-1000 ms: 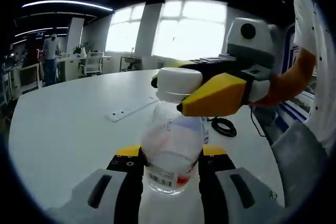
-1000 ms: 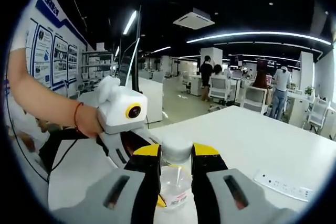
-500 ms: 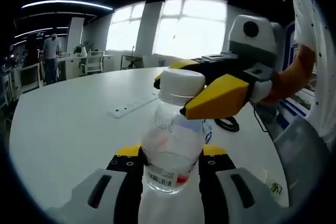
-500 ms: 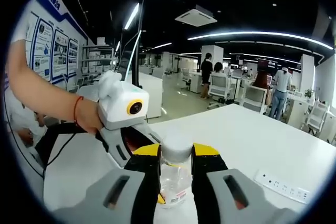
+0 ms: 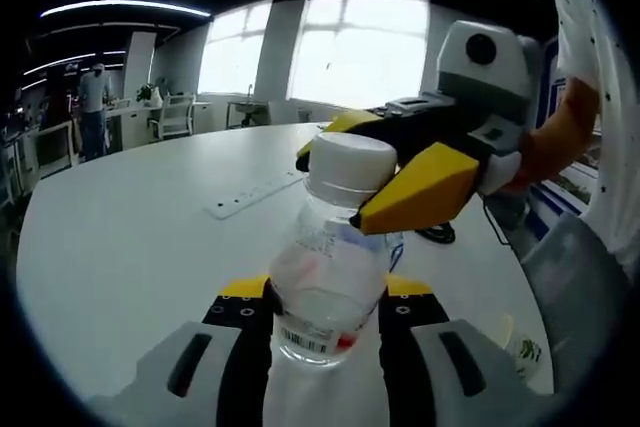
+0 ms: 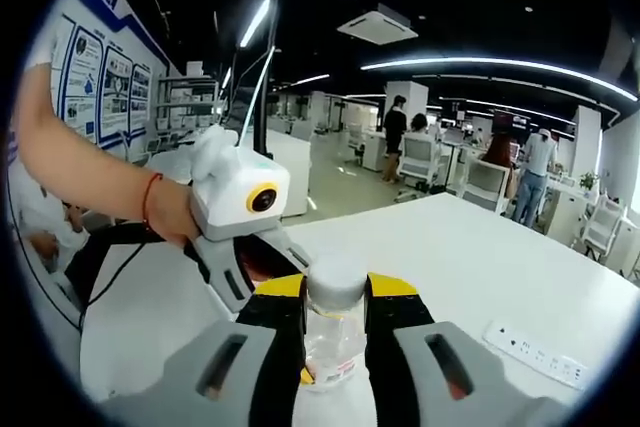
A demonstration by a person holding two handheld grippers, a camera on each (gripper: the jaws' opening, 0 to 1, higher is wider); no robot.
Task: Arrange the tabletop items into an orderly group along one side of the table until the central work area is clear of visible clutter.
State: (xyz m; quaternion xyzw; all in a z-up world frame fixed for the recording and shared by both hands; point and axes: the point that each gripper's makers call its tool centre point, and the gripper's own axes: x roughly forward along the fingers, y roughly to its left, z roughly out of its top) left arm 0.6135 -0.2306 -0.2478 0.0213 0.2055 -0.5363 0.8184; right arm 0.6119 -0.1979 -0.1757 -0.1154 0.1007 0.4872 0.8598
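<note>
Bottle (image 5: 328, 287) held above desk (image 5: 120, 247), body clenched in left claw (image 5: 325, 297), cap (image 5: 352, 159) pinched by right claw (image 6: 335, 299). Body should be kept steady, cap turned w/o tilt.

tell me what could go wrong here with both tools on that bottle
The left tool clamps the clear bottle body while the right tool grips its white cap. The thin plastic could buckle under the squeeze, or the cap could twist loose. The bottle seems tilted, so it might slip toward the table.
</note>
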